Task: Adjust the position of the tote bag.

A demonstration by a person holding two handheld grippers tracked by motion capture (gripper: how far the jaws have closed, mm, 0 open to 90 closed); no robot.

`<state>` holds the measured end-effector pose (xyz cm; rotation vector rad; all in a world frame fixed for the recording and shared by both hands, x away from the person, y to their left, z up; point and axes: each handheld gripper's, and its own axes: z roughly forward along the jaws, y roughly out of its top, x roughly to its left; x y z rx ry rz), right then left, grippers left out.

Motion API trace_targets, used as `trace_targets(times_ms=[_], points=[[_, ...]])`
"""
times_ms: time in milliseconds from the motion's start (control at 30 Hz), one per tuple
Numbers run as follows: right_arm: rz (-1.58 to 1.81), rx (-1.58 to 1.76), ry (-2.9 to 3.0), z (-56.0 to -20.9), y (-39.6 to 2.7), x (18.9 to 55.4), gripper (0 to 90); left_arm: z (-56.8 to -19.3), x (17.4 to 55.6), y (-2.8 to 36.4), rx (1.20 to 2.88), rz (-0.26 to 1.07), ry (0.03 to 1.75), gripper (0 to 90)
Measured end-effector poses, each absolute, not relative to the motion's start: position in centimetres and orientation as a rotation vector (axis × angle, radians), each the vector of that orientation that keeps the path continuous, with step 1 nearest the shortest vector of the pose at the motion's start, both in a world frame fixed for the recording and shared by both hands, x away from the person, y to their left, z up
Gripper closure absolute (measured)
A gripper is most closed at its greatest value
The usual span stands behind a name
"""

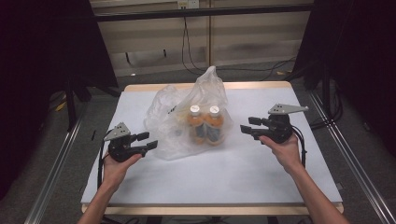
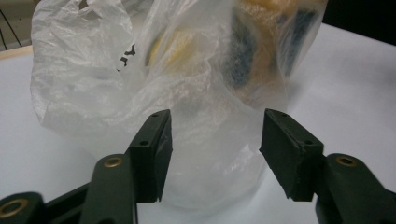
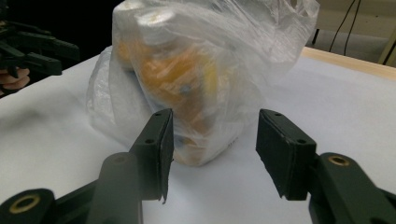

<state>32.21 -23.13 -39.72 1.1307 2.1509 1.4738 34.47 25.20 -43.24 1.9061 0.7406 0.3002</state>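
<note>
A clear plastic bag (image 1: 175,119) sits mid-table with two orange bottles (image 1: 205,123) with white caps standing inside it. My left gripper (image 1: 150,140) is open just left of the bag, its jaws almost at the plastic. My right gripper (image 1: 248,126) is open a short way right of the bag, apart from it. In the left gripper view the bag (image 2: 154,88) bulges just beyond the open jaws of that gripper (image 2: 215,144). The right gripper view looks between its open jaws (image 3: 212,144) at the bag (image 3: 252,51) and the orange bottles (image 3: 177,79); the left gripper (image 3: 32,51) shows at far left.
The white table top (image 1: 224,172) has a wooden edge at the back and front. Metal rails run along the floor on both sides. Cables hang by the wall behind the table.
</note>
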Motion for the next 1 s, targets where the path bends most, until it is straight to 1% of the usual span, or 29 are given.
trace_targets(times_ms=[167,400,767,833,1000], points=[[1.505,1.117,2.159,-38.7,-23.0,33.2,48.3,-43.3,35.6,24.8,1.931,0.310,0.750,47.4],[1.479,1.101,2.177,-37.5,-22.6,35.1,49.5,-41.9,37.3,24.5,1.949,0.321,0.725,48.9],[1.465,1.061,2.209,-35.8,-21.1,38.0,50.0,-40.6,40.3,24.7,1.936,0.334,0.740,57.2],[1.458,1.053,2.221,-35.6,-20.7,38.7,52.8,-40.6,41.0,24.7,1.942,0.327,0.742,59.8],[1.414,1.049,2.241,-35.1,-19.6,40.5,54.3,-40.6,42.6,24.7,1.924,0.330,0.774,60.6]])
